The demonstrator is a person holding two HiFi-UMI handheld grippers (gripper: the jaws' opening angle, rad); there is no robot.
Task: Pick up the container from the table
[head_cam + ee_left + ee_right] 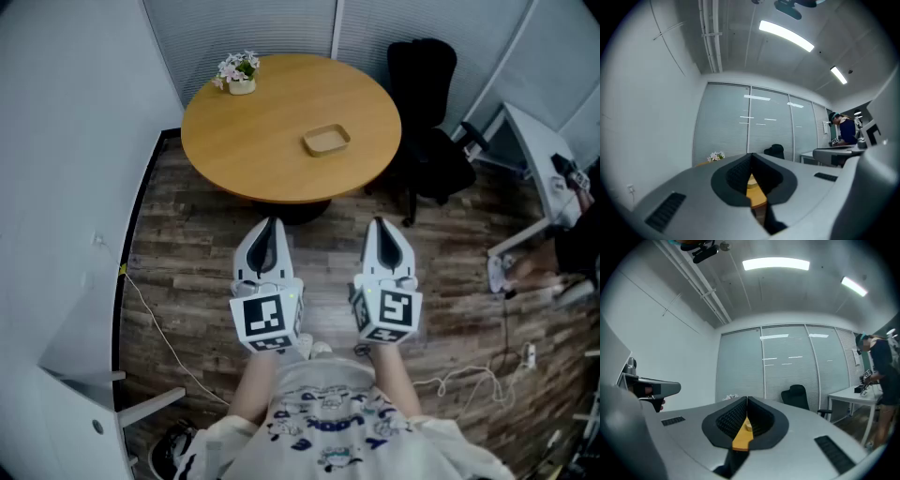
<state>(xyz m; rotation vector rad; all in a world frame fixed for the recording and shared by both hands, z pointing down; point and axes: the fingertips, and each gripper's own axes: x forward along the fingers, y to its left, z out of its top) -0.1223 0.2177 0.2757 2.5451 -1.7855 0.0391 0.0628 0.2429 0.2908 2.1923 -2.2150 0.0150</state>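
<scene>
Left tool (272, 223) and right tool (379, 223), lower centre, jaws together, holding nothing; shallow tan container (326, 140) rests on round desk (248, 141), upper centre.

Container (326, 140): one shallow rectangular dish with rounded corners, light tan, close in colour to the surface beneath it. A low raised rim runs all round; the inside is flat and appears empty. Pose: upright, open side up, sitting flat, its long side slightly askew in the head view. Location: on the round wooden table (262, 141), right of the top's centre and clear of the edge on every side. Finer surface detail is too small to tell
</scene>
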